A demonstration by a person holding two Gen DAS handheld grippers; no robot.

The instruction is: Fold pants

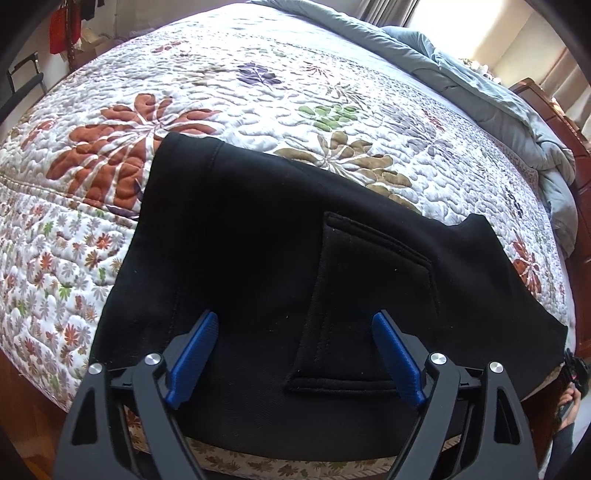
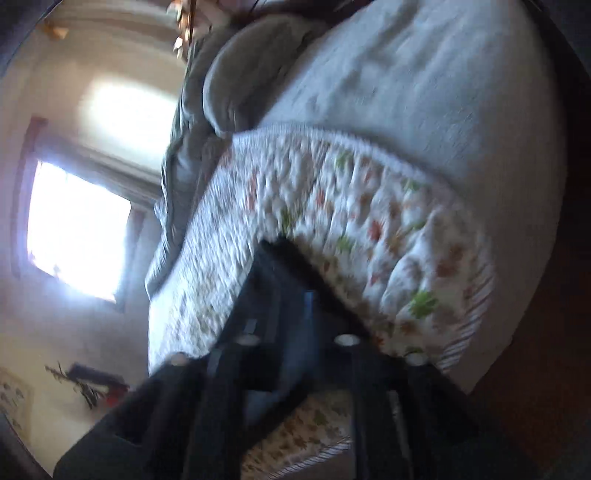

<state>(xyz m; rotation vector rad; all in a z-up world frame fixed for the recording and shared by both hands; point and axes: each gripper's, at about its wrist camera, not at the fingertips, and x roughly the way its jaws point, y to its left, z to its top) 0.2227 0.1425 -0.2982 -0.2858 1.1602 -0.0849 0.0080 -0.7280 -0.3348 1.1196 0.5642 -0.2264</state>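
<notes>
Left gripper [image 1: 294, 321]: the two blue ribbed fingers [image 1: 194, 356] stand wide apart, nothing between them, poised just above the black cotton pants [image 1: 258, 236]. A stitched patch pocket [image 1: 373, 295] on the pants lies between the fingers, nearer the right-hand one. The pants lie spread flat on the near part of the bed, one end reaching toward a rust-coloured leaf print, the other running off to the right toward the bed's edge; their near hem hangs at the mattress edge beneath the gripper's black frame. Under them is the white quilted bedspread with floral and leaf patterns [image 1: 295, 85], covering most of the bed. A rumpled pale blue-grey comforter [image 1: 491, 96] is bunched along the far right side, next to a reddish-brown wooden bed frame [image 1: 554, 107]. Red clothing [image 1: 64, 26] hangs at the far upper left. Right gripper [image 2: 291, 295]: view heavily motion-blurred and tilted; the fingers show as dark shapes with a hint of blue, and I cannot tell whether they are apart or closed, or whether anything is held. Beyond them, the bedspread's floral border [image 2: 388, 229] drapes over the bed's corner, with a plain grey fabric surface [image 2: 424, 81] past it. A bright window [image 2: 77, 229] glares at left.
</notes>
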